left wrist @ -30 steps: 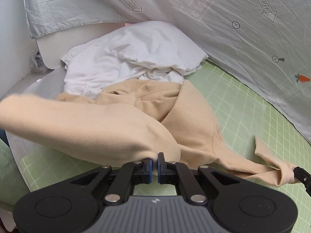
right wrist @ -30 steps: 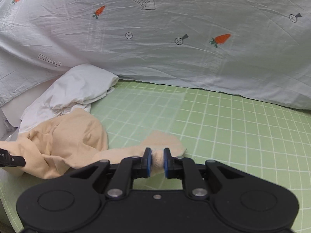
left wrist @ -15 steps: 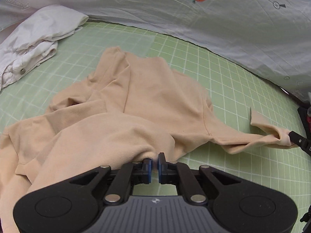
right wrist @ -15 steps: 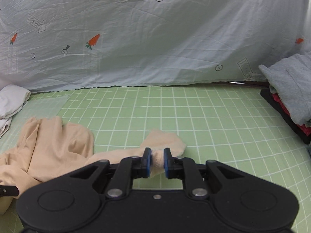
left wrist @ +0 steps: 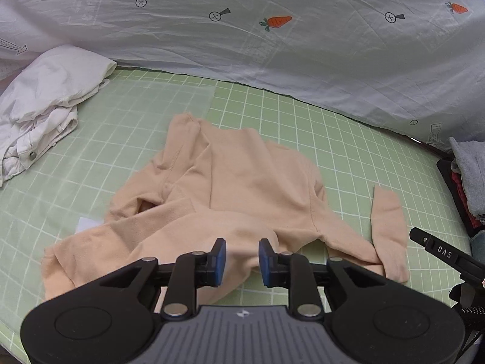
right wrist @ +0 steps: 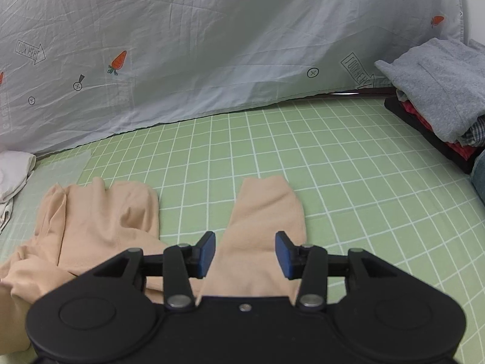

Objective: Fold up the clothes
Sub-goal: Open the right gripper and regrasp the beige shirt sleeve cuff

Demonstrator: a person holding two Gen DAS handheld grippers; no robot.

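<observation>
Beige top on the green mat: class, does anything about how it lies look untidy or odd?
Yes. The beige top lies rumpled, its body bunched in folds, and the right-hand sleeve doubles back on itself. Not yet flat for folding.

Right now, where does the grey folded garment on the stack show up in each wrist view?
Left wrist: grey folded garment at the far right edge, mid-height, partly cut off.
Right wrist: it sits upper right, atop the stack of clothes.
Shared landmark: the beige top on the green grid mat.
</observation>
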